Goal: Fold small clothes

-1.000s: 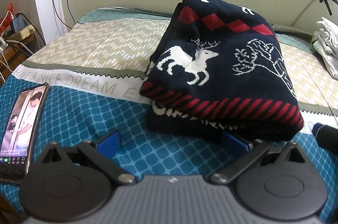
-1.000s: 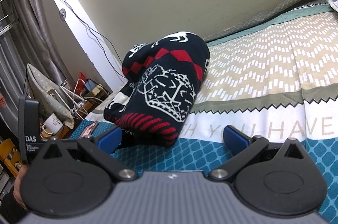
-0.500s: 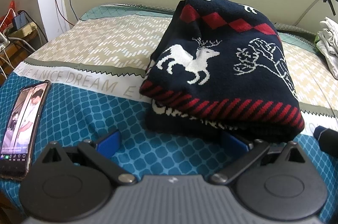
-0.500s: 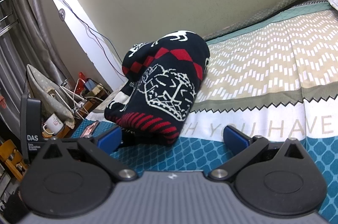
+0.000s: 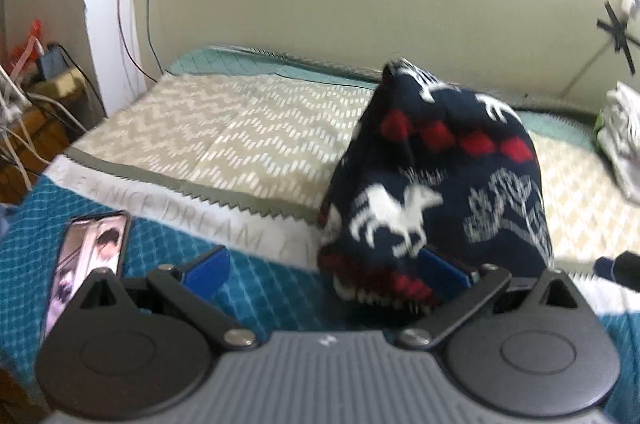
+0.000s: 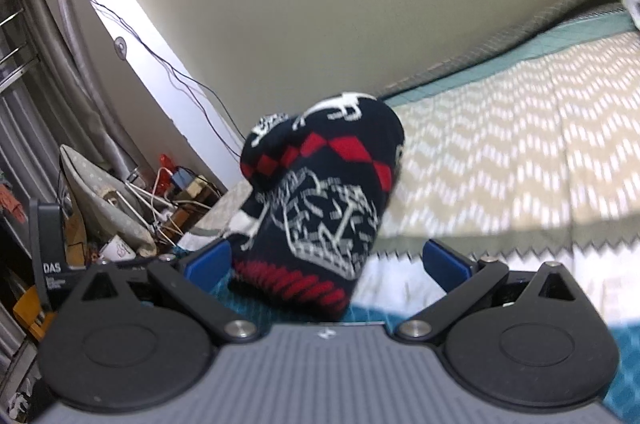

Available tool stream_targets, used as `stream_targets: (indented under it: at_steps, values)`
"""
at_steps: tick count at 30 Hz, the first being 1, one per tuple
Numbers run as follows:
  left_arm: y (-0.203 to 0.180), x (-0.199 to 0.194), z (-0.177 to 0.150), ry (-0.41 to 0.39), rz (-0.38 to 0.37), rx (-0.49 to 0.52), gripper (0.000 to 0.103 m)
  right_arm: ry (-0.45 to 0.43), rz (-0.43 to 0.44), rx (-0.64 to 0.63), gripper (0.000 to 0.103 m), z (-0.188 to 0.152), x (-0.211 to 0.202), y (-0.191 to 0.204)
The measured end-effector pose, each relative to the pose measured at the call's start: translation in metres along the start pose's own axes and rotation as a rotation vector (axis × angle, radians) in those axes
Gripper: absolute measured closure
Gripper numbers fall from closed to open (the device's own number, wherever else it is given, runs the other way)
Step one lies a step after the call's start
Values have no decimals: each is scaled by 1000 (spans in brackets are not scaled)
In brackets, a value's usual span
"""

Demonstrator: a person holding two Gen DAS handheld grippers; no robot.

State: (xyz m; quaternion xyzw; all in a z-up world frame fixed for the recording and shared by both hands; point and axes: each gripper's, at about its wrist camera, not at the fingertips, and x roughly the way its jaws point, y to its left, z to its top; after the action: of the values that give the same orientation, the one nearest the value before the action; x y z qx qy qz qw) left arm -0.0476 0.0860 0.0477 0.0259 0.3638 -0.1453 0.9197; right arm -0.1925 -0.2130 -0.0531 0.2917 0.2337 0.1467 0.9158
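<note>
The folded sweater [image 5: 436,183] sits mid-frame on the bed [image 5: 248,135]; the left gripper [image 5: 324,266] and the right gripper [image 6: 326,262] are both spread wide, grasping nothing.

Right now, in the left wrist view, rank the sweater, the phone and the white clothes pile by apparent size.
1. Folded sweater, largest by far.
2. Phone and white clothes pile: look alike in size. The phone lies nearer the camera and the pile is cut off by the frame edge, so no ranking.

motion blur and cut-off edges
the sweater [image 5: 436,183] is smeared by blur; right of it, white clothes [image 5: 624,143] are cut by the frame edge.
</note>
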Motion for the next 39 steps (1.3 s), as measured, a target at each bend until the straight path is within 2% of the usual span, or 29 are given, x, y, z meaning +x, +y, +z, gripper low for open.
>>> stream_targets:
  at_steps: [2, 5, 7, 11, 13, 15, 16, 17, 18, 19, 20, 23, 27, 30, 32, 34, 35, 36, 37, 38, 39]
  values:
    - [9, 10, 13, 3, -47, -5, 0, 9, 5, 4, 6, 11, 11, -1]
    - [16, 27, 28, -5, -38, 0, 0, 51, 6, -17, 6, 21, 34, 0]
    - [19, 43, 34, 29, -81, 1, 0, 90, 4, -11, 6, 25, 50, -3]
    - [27, 74, 33, 142, -216, -45, 0, 191, 24, 69, 6, 28, 90, -19]
    - [32, 80, 29, 155, -256, -76, 0, 196, 61, 86, 8, 32, 104, -21]
    - [34, 82, 27, 129, -280, -90, 1, 202, 62, 112, 12, 39, 120, -20]
    - [34, 83, 28, 117, -287, -88, 9, 212, 61, 113, 13, 43, 127, -17]
    - [32, 84, 28, 112, -313, -85, 29, 227, 64, 115, 17, 48, 136, -15]
    - [32, 87, 31, 116, -357, -93, 40, 235, 80, 118, 21, 54, 142, -13]
    - [33, 88, 34, 116, -384, -111, 46, 237, 110, 122, 27, 62, 146, -11]
    - [34, 87, 40, 102, -383, -125, 51, 233, 149, 122, 34, 71, 150, -8]
    - [42, 72, 60, 20, -374, -132, 60, 229, 270, 122, 39, 100, 167, 7]
    - [66, 49, 101, -143, -278, -132, 60, 204, 437, 141, 40, 144, 212, 27]
    - [93, 54, 138, -198, -212, -177, 58, 185, 543, 138, 40, 173, 262, 41]
    - [107, 68, 160, -212, -150, -208, 58, 187, 580, 145, 40, 184, 301, 42]
    - [110, 94, 171, -190, -84, -222, 58, 191, 523, 135, 40, 187, 338, 36]
    - [114, 119, 175, -140, -49, -238, 58, 208, 461, 110, 39, 185, 354, 33]
    - [116, 139, 175, -86, -28, -256, 58, 230, 352, 53, 37, 182, 370, 30]
    - [118, 165, 171, -8, -8, -283, 58, 246, 227, -24, 29, 180, 382, 29]
    - [119, 188, 165, 66, 8, -307, 58, 254, 61, -146, 23, 173, 392, 32]
    - [118, 201, 159, 96, 9, -326, 56, 251, -47, -254, 22, 167, 396, 36]
